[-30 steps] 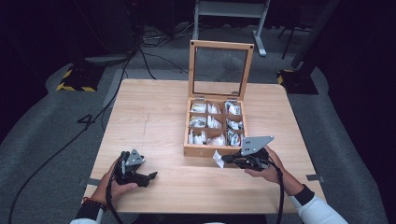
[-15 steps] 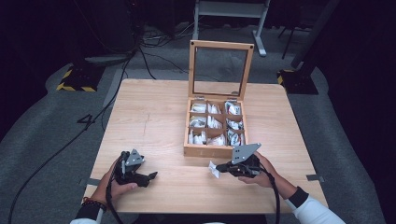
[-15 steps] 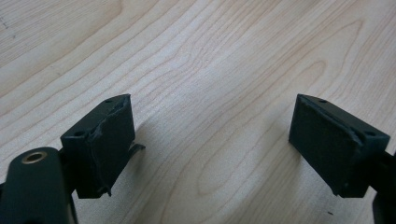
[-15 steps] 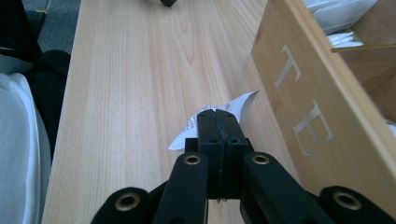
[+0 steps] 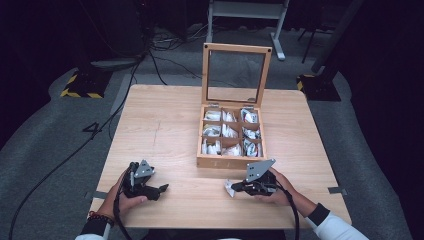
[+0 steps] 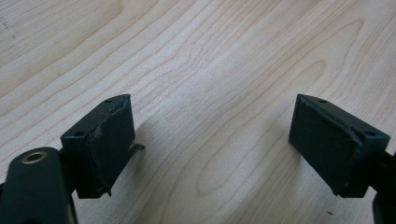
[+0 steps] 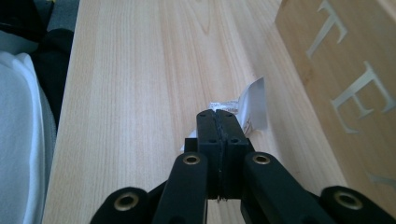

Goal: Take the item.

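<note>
A small white tea-bag packet is pinched between the closed jaws of the right hand-held gripper, low over the tabletop and just in front of the wooden tea box. Only a corner of the packet and a strip of small print are seen past the jaws; the print cannot be read, and the rest is hidden behind them. In the high view the packet is seen as a pale scrap at the tip of the right hand-held gripper, near the box's front wall. The box is divided into compartments holding more white packets, too small to be counted, and its glass-paned lid is stood upright. The engraved lettering on the box is cut off at the frame edge. The left hand-held gripper is kept well apart at the near left, its jaws spread over bare wood with nothing between them.
</note>
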Available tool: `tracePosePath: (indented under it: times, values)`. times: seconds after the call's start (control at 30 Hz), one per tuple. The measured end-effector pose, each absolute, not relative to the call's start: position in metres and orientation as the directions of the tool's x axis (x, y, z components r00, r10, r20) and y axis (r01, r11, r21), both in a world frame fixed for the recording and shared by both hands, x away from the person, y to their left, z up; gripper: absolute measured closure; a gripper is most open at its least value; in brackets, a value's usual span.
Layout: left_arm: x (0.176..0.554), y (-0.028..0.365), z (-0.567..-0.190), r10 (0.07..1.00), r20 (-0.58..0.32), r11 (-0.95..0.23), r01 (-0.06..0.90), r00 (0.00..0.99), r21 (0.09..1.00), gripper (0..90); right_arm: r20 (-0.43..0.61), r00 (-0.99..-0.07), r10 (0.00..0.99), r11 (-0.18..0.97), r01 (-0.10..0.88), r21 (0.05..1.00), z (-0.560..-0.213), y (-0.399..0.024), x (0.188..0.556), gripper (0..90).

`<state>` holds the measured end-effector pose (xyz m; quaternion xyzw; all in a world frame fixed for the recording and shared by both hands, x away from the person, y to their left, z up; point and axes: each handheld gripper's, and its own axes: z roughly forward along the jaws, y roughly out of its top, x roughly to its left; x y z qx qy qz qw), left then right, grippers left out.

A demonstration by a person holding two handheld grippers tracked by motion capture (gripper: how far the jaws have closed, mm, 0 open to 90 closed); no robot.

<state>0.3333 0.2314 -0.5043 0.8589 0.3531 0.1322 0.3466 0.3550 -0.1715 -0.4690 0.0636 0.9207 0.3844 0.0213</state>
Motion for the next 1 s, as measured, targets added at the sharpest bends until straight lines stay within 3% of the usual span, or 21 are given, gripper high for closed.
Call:
tracePosePath:
  times: [0.43,0.6,0.63,1.0]
  values:
    - [0.333,0.231,-0.504,0.698,-0.017,-0.511,0.514,0.716,0.689,14.8,0.007,-0.990,0.138,0.705,0.103,0.702,-0.473,-0.173,0.353,83.5]
    - [0.333,0.231,-0.504,0.702,-0.017,-0.508,0.518,0.712,0.689,14.7,0.005,-0.985,0.173,0.685,0.124,0.718,-0.468,-0.182,0.354,74.4]
    - [0.333,0.231,-0.504,0.703,-0.018,-0.507,0.518,0.711,0.689,14.7,-0.004,-0.982,0.188,0.675,0.126,0.727,-0.464,-0.185,0.355,68.0]
    - [0.333,0.228,-0.504,0.712,-0.016,-0.503,0.525,0.702,0.687,14.2,-0.029,-0.968,0.248,0.616,0.135,0.776,-0.445,-0.201,0.358,49.5]
